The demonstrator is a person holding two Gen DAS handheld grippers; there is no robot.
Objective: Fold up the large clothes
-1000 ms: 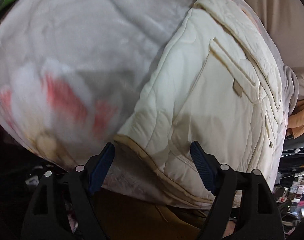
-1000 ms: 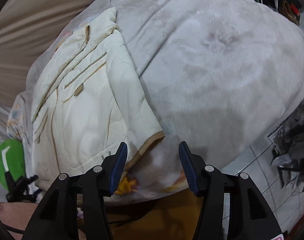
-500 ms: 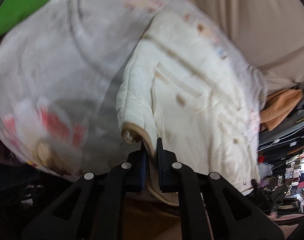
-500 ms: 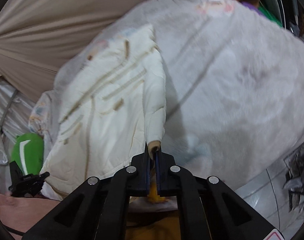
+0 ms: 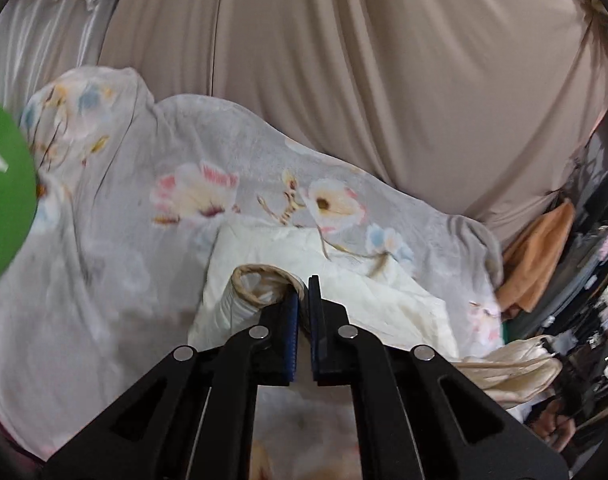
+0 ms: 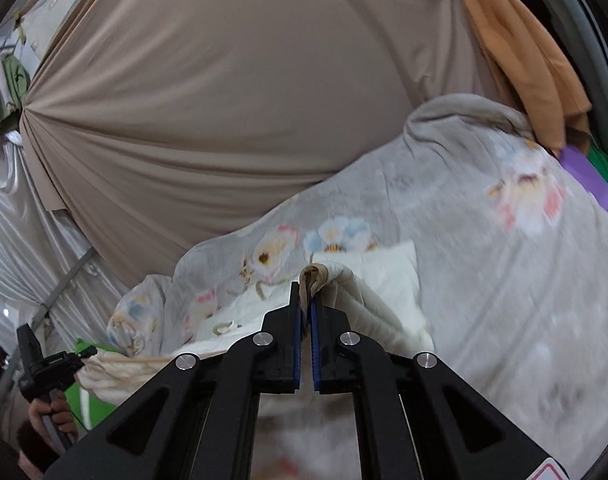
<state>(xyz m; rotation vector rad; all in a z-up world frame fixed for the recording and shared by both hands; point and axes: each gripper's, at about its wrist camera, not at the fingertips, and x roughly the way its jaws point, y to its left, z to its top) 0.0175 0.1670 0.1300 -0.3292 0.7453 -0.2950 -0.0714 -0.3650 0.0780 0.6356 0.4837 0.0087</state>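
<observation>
Mid-fold: left hand-held gripper point(image 5: 303, 292) and right hand-held gripper point(image 6: 306, 300) each clamped on a tan-trimmed hem corner of the cream quilted jacket point(image 5: 368, 300), lifted off the floral blanket point(image 5: 136, 240); next, carry both corners forward evenly and lay flat.

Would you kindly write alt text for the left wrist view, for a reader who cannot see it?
The left claw is shut on the tan-trimmed hem of a cream quilted jacket, lifting it above a grey floral blanket. A beige curtain fills the background, with an orange cloth hanging at right.
</observation>
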